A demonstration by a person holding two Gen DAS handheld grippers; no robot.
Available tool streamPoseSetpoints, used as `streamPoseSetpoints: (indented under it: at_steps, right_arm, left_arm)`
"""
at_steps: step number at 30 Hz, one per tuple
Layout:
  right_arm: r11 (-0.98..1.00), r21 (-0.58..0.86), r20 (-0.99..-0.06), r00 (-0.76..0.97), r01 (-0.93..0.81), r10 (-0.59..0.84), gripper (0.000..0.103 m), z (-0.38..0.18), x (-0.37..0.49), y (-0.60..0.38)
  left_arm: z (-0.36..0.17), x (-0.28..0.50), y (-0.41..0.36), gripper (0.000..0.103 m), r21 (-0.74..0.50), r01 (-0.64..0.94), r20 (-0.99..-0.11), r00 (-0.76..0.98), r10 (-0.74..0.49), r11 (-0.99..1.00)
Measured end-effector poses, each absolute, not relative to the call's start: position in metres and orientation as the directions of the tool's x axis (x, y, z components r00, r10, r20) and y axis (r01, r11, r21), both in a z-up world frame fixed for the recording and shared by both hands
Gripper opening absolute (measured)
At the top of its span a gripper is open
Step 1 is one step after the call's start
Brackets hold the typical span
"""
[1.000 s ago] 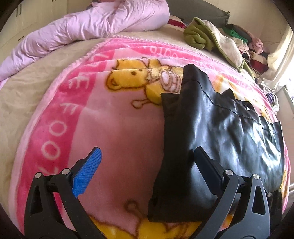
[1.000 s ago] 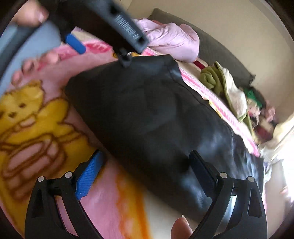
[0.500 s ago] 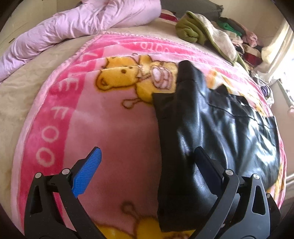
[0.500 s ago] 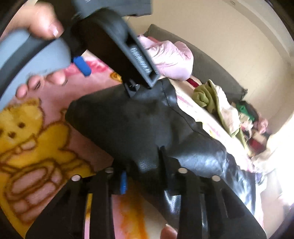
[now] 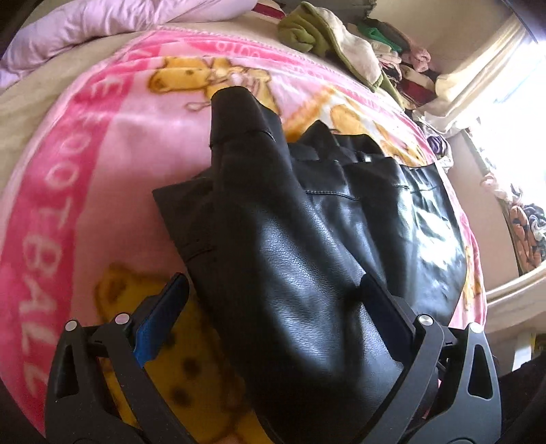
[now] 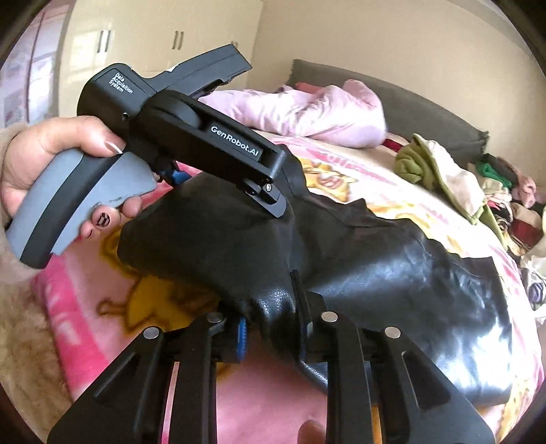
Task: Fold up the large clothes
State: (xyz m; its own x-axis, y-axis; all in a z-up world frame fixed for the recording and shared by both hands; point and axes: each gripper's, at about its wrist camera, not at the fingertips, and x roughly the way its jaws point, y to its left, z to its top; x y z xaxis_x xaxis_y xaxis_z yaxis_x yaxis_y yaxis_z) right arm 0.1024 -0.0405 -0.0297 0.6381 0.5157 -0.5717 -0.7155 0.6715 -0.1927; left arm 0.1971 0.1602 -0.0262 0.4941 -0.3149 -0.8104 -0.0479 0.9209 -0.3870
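A black leather garment lies on a pink cartoon blanket, one end bunched and raised. My left gripper points down over the garment's near part. Its jaws straddle a hump of leather and are closing, though the pads do not press on it. In the right wrist view my right gripper is shut on a pinched fold at the garment's near edge and holds it up. A hand holds the left tool above the garment's left end.
A pink duvet lies at the bed's far side by a dark headboard. A heap of clothes with a green piece fills the far right corner. Wardrobe doors stand behind, and a bright window is at the right.
My right gripper shut on the garment's edge and lifted it. My left gripper slid right from the bare blanket until the leather lay between its jaws, which have narrowed a little.
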Motion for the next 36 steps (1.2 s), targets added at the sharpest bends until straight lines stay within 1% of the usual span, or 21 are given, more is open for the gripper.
streamPoseSetpoints:
  at_steps: [1, 4, 6, 7, 9, 12, 14, 15, 16, 19, 22, 23, 26, 28, 29, 30, 31, 32, 33, 34, 36]
  right_arm:
    - [0.668, -0.196, -0.589, 0.631, -0.718, 0.505, 0.025, -0.034, 0.102, -0.038]
    - [0.657, -0.173, -0.628, 0.596, -0.734, 0.500, 0.033, -0.039, 0.107, -0.043]
    - [0.654, -0.134, -0.629, 0.573, -0.745, 0.525, 0.042, -0.037, 0.105, -0.056]
    - [0.647, -0.082, -0.633, 0.541, -0.758, 0.554, 0.047, -0.033, 0.106, -0.069]
    - [0.649, -0.018, -0.629, 0.513, -0.761, 0.584, 0.054, -0.029, 0.106, -0.085]
    - [0.692, 0.047, -0.588, 0.540, -0.720, 0.602, 0.054, -0.012, 0.115, -0.115]
    - [0.755, 0.097, -0.580, 0.579, -0.649, 0.573, 0.042, -0.001, 0.146, -0.134]
    - [0.771, 0.105, -0.583, 0.589, -0.628, 0.559, 0.028, 0.001, 0.162, -0.139]
    - [0.795, 0.122, -0.587, 0.603, -0.594, 0.540, 0.024, 0.003, 0.184, -0.144]
    - [0.801, 0.201, -0.646, 0.538, -0.564, 0.541, 0.024, -0.006, 0.229, -0.146]
    - [0.851, 0.172, -0.775, 0.465, -0.496, 0.428, 0.022, -0.045, 0.259, -0.136]
    - [0.853, 0.179, -0.785, 0.452, -0.490, 0.424, 0.022, -0.058, 0.261, -0.133]
    - [0.855, 0.162, -0.758, 0.492, -0.493, 0.428, 0.023, -0.056, 0.251, -0.137]
    - [0.826, 0.247, -0.697, 0.499, -0.506, 0.515, 0.025, -0.039, 0.231, -0.151]
    - [0.813, 0.267, -0.646, 0.530, -0.518, 0.550, 0.028, -0.024, 0.220, -0.161]
    - [0.806, 0.260, -0.607, 0.560, -0.531, 0.564, 0.038, -0.014, 0.204, -0.166]
    - [0.794, 0.255, -0.575, 0.574, -0.552, 0.584, 0.052, -0.007, 0.192, -0.169]
    - [0.766, 0.239, -0.521, 0.587, -0.597, 0.620, 0.061, 0.001, 0.167, -0.169]
    - [0.762, 0.217, -0.504, 0.598, -0.611, 0.623, 0.076, 0.002, 0.153, -0.169]
    - [0.759, 0.182, -0.486, 0.614, -0.625, 0.622, 0.086, 0.002, 0.138, -0.164]
    - [0.749, 0.070, -0.446, 0.651, -0.659, 0.614, 0.088, -0.005, 0.105, -0.147]
  left_arm:
    - [-0.028, 0.195, 0.160, 0.079, -0.390, -0.049, -0.810, 0.494, -0.317, 0.919]
    - [-0.033, 0.198, 0.156, 0.068, -0.405, -0.059, -0.810, 0.485, -0.328, 0.912]
    - [-0.032, 0.198, 0.156, 0.053, -0.414, -0.069, -0.804, 0.494, -0.330, 0.907]
    - [-0.032, 0.199, 0.158, 0.050, -0.425, -0.071, -0.797, 0.503, -0.335, 0.903]
    - [-0.031, 0.200, 0.160, 0.035, -0.450, -0.080, -0.781, 0.519, -0.349, 0.889]
    - [-0.025, 0.197, 0.158, 0.025, -0.447, -0.073, -0.766, 0.546, -0.339, 0.891]
    - [-0.019, 0.193, 0.156, 0.022, -0.448, -0.068, -0.755, 0.563, -0.337, 0.891]
    - [-0.015, 0.191, 0.155, 0.020, -0.453, -0.061, -0.744, 0.575, -0.340, 0.889]
    - [-0.010, 0.191, 0.153, 0.019, -0.451, -0.053, -0.737, 0.585, -0.339, 0.891]
    - [0.005, 0.189, 0.146, 0.017, -0.449, -0.030, -0.717, 0.609, -0.340, 0.893]
    - [0.019, 0.189, 0.137, 0.016, -0.457, -0.010, -0.693, 0.630, -0.349, 0.889]
    - [0.022, 0.190, 0.134, 0.016, -0.465, -0.001, -0.686, 0.633, -0.359, 0.885]
    - [0.033, 0.195, 0.118, 0.015, -0.417, 0.013, -0.692, 0.644, -0.326, 0.909]
    - [0.041, 0.198, 0.111, 0.015, -0.411, 0.019, -0.690, 0.647, -0.324, 0.912]
    - [0.044, 0.199, 0.108, 0.015, -0.413, 0.020, -0.689, 0.648, -0.326, 0.910]
    - [0.046, 0.200, 0.105, 0.015, -0.410, 0.024, -0.688, 0.648, -0.326, 0.912]
    - [0.050, 0.202, 0.100, 0.015, -0.400, 0.029, -0.690, 0.649, -0.321, 0.916]
    - [0.051, 0.203, 0.097, 0.015, -0.395, 0.032, -0.691, 0.648, -0.320, 0.918]
    - [0.052, 0.204, 0.094, 0.015, -0.391, 0.036, -0.694, 0.645, -0.320, 0.920]
    - [0.053, 0.205, 0.091, 0.015, -0.390, 0.036, -0.695, 0.643, -0.320, 0.920]
    - [0.056, 0.208, 0.085, 0.015, -0.380, 0.039, -0.701, 0.639, -0.315, 0.924]
